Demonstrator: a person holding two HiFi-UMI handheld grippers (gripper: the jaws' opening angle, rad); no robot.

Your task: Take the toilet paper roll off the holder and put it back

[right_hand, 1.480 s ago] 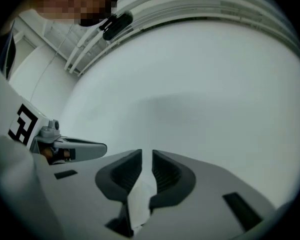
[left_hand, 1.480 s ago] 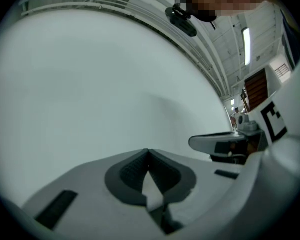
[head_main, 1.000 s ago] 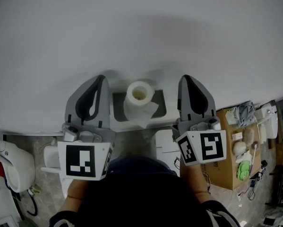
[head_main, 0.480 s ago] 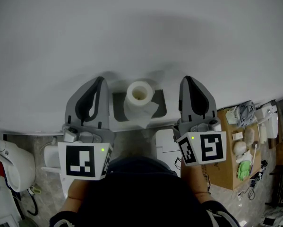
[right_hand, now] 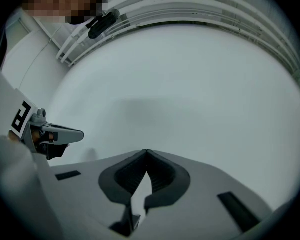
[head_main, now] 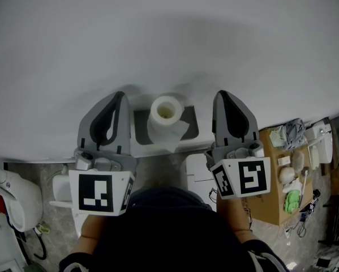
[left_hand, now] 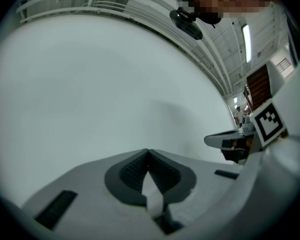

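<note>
The left hand-held gripper [head_main: 122, 94] and right hand-held gripper [head_main: 221, 94], both closed on nothing, flank the roll [head_main: 167, 113], which stands upright on its holder [head_main: 140, 127] against the wall, touching neither.

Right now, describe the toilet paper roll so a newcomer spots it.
Find the big white wall filling the head view. Low on it, between the left gripper and right gripper, is a dark grey holder. The toilet paper roll on it is the only white cylinder, loose sheet hanging.
</note>
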